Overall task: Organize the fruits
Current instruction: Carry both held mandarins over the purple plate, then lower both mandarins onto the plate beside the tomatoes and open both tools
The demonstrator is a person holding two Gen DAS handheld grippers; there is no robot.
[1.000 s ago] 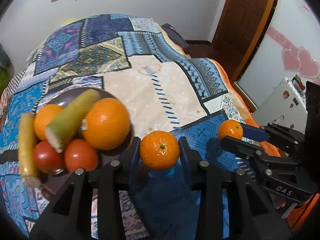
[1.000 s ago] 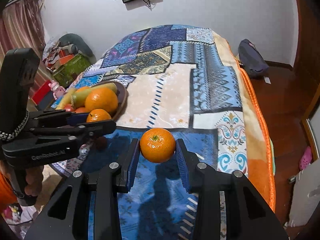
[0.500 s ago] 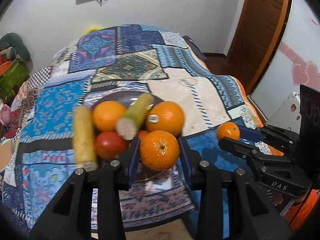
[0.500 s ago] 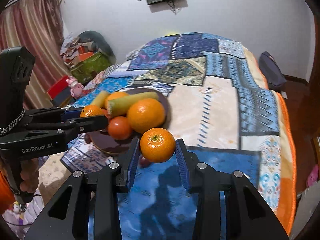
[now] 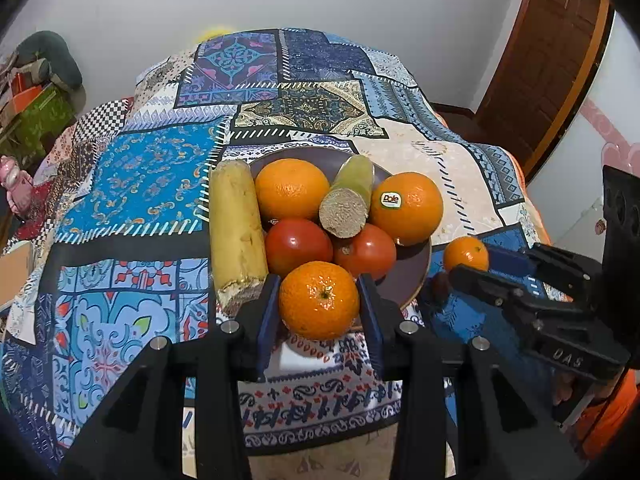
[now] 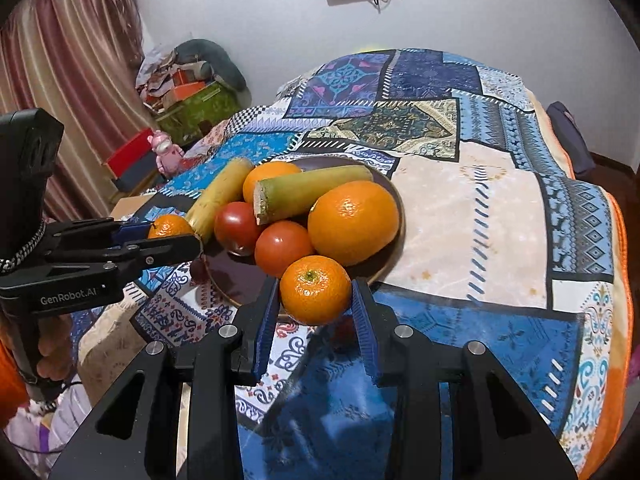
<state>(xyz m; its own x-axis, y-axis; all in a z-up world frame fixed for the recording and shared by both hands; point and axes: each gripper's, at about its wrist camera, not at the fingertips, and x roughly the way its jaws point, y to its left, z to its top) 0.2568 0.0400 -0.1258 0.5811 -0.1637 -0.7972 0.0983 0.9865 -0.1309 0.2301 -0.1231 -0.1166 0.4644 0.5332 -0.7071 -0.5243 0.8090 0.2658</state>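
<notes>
My left gripper [image 5: 319,307] is shut on a mandarin [image 5: 319,300], held over the near rim of a dark plate [image 5: 408,276]. My right gripper [image 6: 314,298] is shut on a second mandarin [image 6: 315,290], also at the plate's [image 6: 236,276] near edge. The plate holds two large oranges [image 5: 407,208] [image 5: 291,189], two tomatoes [image 5: 298,246] [image 5: 365,251] and two sugarcane pieces [image 5: 237,224] [image 5: 352,196]. Each gripper shows in the other's view: the right gripper [image 5: 472,262] with its mandarin [image 5: 466,254] at the right, the left gripper [image 6: 176,236] with its mandarin [image 6: 170,227] at the left.
The plate rests on a bed with a patchwork blanket [image 5: 152,176] whose near edge hangs just below the grippers. A wooden door [image 5: 540,52] stands at the right, boxes and clutter [image 6: 188,96] by a curtain [image 6: 68,80] at the left. A person's hand [image 6: 52,352] grips the left handle.
Both grippers, each still holding its mandarin, have swung leftward along the bed's edge toward the plate, which now sits directly beyond their fingertips.
</notes>
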